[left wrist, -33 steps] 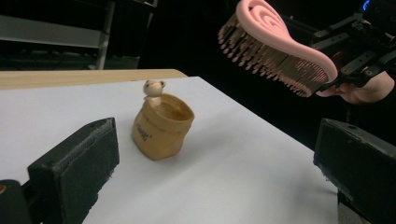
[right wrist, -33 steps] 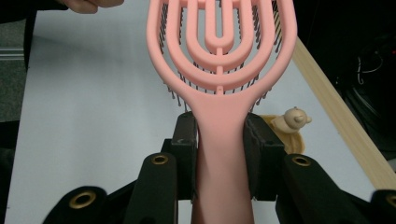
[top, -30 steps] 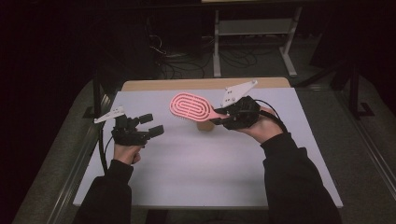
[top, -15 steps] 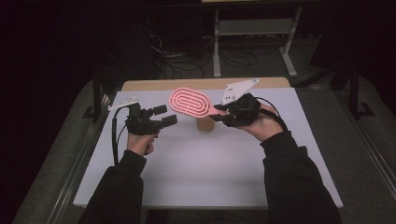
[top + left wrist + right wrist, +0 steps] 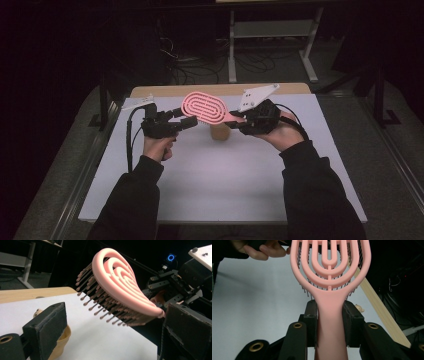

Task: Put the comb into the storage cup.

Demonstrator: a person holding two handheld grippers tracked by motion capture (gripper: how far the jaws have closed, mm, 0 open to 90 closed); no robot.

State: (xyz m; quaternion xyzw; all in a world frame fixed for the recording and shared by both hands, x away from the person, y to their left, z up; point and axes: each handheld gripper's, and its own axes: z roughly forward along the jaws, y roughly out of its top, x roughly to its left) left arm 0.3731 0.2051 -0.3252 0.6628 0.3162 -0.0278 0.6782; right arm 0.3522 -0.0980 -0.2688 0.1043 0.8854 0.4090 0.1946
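Observation:
A pink vented hairbrush (image 5: 205, 107) hangs above the white table, bristles facing down and away from the person. My right gripper (image 5: 235, 119) is shut on its handle; in the right gripper view the pads (image 5: 311, 315) clamp the handle (image 5: 329, 322) from both sides. My left gripper (image 5: 187, 118) is open at the brush head's left edge. Its jaws have just been closing a little. In the left gripper view the brush head (image 5: 117, 282) and bristles rise between and just beyond the two jaws, and neither pad (image 5: 47, 325) presses on them.
A small tan cup (image 5: 219, 131) stands on the white mat (image 5: 225, 185) under the brush, and a tiny figure (image 5: 37, 312) shows behind its rim. A wooden strip (image 5: 165, 91) runs along the far edge. A metal stand (image 5: 270, 45) and cables lie beyond, in the dark.
My left gripper has moved right and up, from well left of the brush to its head. The right gripper and the brush have stayed in place.

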